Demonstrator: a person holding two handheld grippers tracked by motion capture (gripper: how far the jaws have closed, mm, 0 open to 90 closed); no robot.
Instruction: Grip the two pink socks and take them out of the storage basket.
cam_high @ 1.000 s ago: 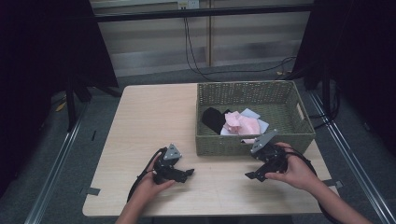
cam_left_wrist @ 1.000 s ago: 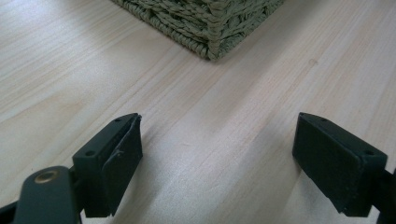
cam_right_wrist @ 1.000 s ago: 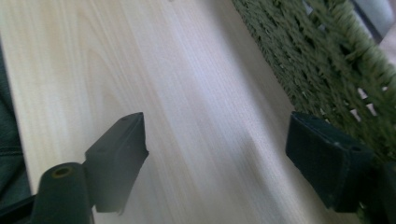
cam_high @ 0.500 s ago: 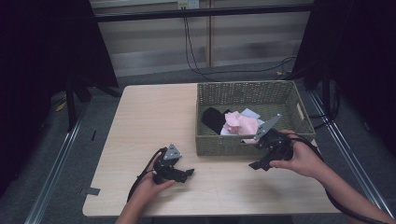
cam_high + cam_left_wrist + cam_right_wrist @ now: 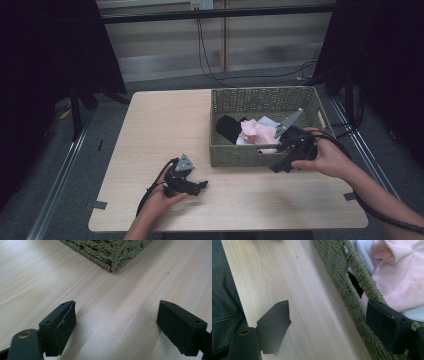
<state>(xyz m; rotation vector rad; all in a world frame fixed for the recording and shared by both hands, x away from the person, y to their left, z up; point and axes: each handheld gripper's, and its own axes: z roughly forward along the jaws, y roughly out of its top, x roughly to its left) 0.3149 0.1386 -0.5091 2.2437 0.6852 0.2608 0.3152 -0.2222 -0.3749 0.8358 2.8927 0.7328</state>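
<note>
High view: nearest the camera, both forearms are cut off by the bottom edge. The left hand (image 5: 159, 196) rests on the desk (image 5: 160, 130) near its front edge, holding the left tool (image 5: 200, 187) low, pointing right. In the left gripper view its jaws stand wide apart over bare wood with nothing between them, and one corner of the basket (image 5: 112, 251) shows ahead, the rest cut off at the top.

Farther in, the right hand (image 5: 320, 157) holds the right tool (image 5: 281, 165) raised against the front wall of the basket (image 5: 235, 155), tilted down and to the left. In the right gripper view its jaws are spread wide and empty, one over the wood, the other at the woven rim (image 5: 359, 272).

Inside the basket lie pink cloth (image 5: 257, 132), something white partly under it, and a dark item (image 5: 229, 127) too dim to make out.
</note>
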